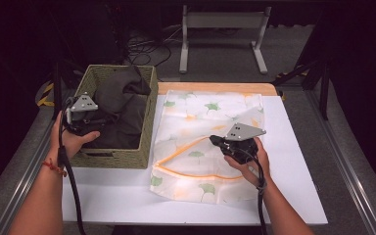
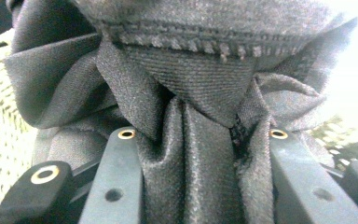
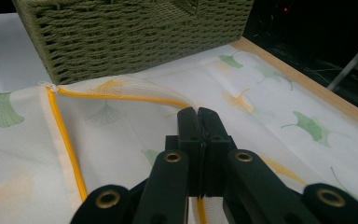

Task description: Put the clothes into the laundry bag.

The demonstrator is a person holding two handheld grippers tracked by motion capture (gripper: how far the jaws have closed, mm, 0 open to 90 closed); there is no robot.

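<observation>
Left gripper (image 1: 89,117) sits over the basket (image 1: 115,157) at the table's left edge, jaws clamped on a bunch of the dark cloth (image 1: 122,105). In the left gripper view the cloth (image 2: 200,154) is pinched between both jaws, folds spilling above them, with wicker at the far left. The rest of the cloth lies heaped inside the basket.

Right gripper (image 1: 214,141) is on the mesh bag (image 1: 210,105), which lies flat mid-table, just beside the basket's right wall. Its jaws are closed tight on the bag's upper layer right by the orange zipper (image 1: 188,147). In the right gripper view the gripper (image 3: 198,114) has its tips together, pinching the lifted edge of the bag (image 3: 284,140); the zipper (image 3: 67,140) runs away to the left, the mouth partly open, and the basket (image 3: 135,37) is behind.
</observation>
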